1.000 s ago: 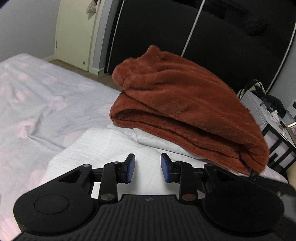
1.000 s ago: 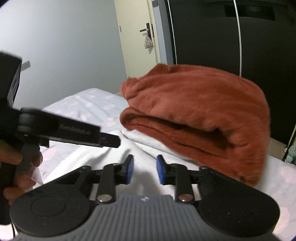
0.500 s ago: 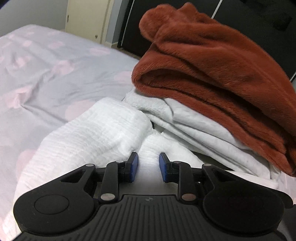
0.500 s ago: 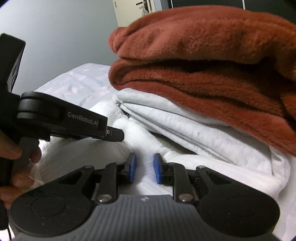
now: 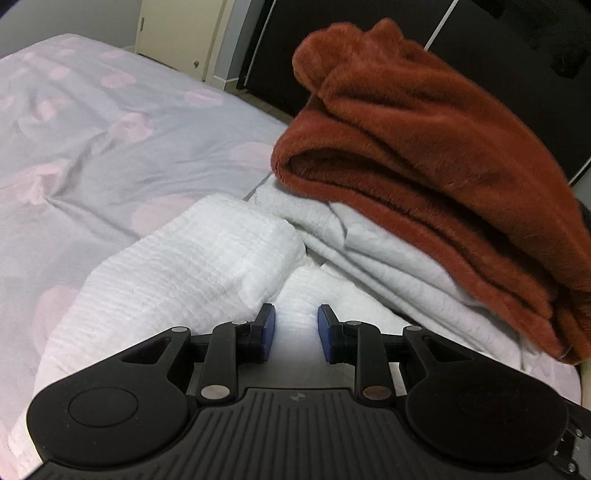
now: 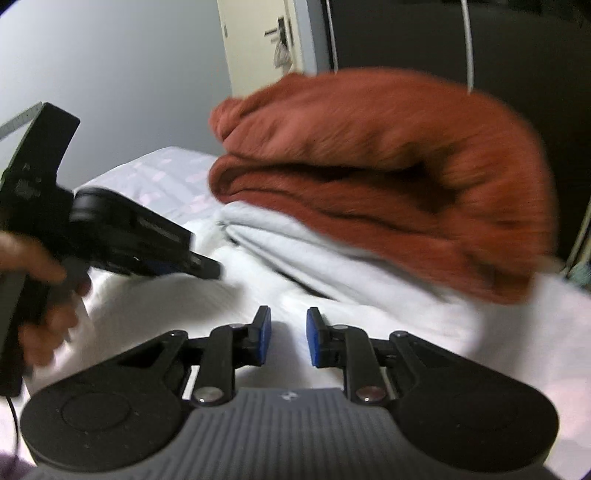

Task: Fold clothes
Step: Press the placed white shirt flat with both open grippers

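Note:
A white waffle-textured garment [image 5: 207, 258] lies crumpled on the bed in front of a stack. In that stack a folded rust-brown fleece [image 5: 424, 147] rests on a folded pale grey garment [image 5: 388, 258]. My left gripper [image 5: 295, 326] hovers low over the white garment, its blue pads a narrow gap apart and pressing on nothing. My right gripper [image 6: 288, 334] is just above the same white cloth [image 6: 155, 306], and its jaws are opening with nothing between them. In the right wrist view, a hand [image 6: 44, 269] holds the left gripper [image 6: 207, 267] at the left, pointing at the stack.
The bed has a grey sheet with pink flowers [image 5: 92, 147] stretching off to the left. Dark sliding wardrobe doors [image 5: 498, 44] stand behind the stack, with a cream door [image 5: 177, 29] beside them. The rust-brown fleece [image 6: 369, 166] overhangs the bed's right edge.
Both grippers have sunk toward the white garment and closer to the stack. The left jaws have narrowed slightly. In the last half second the right gripper drew back a little and its jaws widened.

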Demonstrator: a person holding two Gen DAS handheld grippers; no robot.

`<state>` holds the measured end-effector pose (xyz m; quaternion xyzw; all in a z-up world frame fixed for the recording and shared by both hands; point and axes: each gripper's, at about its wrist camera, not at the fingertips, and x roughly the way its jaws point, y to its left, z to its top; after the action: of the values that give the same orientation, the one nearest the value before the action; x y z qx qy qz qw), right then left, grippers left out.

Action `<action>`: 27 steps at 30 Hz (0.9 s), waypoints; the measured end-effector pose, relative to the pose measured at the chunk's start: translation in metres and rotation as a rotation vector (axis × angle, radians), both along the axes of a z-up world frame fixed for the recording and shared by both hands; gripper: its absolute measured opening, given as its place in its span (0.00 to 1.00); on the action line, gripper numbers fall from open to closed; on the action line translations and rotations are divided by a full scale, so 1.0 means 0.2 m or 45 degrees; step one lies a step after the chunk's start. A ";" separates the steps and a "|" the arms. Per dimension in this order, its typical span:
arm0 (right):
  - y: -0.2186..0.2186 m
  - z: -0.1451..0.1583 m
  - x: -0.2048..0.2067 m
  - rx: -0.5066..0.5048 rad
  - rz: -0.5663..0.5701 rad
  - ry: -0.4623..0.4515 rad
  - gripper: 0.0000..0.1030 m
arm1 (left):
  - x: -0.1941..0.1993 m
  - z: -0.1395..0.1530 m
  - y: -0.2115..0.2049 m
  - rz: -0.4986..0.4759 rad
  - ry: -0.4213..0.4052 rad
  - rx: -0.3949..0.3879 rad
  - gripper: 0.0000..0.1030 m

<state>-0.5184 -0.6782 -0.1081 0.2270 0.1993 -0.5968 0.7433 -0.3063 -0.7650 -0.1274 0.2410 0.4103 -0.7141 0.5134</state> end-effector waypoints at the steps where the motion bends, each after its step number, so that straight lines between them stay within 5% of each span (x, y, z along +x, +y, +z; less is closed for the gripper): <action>1: 0.05 0.01 -0.03 -0.017 -0.032 0.034 0.38 | 0.01 0.03 0.01 -0.002 0.002 -0.017 0.24; 5: 0.08 -0.06 -0.15 0.058 -0.078 -0.026 0.42 | 0.06 0.08 0.05 0.047 -0.054 -0.068 0.24; 14: 0.00 -0.23 -0.17 0.186 -0.087 -0.112 0.42 | 0.13 -0.04 -0.02 0.085 -0.093 0.001 0.12; 22: -0.05 -0.18 -0.18 0.282 -0.060 -0.087 0.42 | 0.14 0.05 0.05 0.096 -0.094 0.000 0.12; 27: -0.04 -0.09 -0.16 0.314 -0.060 -0.042 0.49 | 0.14 0.17 0.20 0.106 -0.185 -0.017 0.17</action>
<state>-0.5495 -0.6871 -0.1257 0.3312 0.2535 -0.5813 0.6987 -0.2781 -0.7258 -0.0939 0.2716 0.3766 -0.6756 0.5727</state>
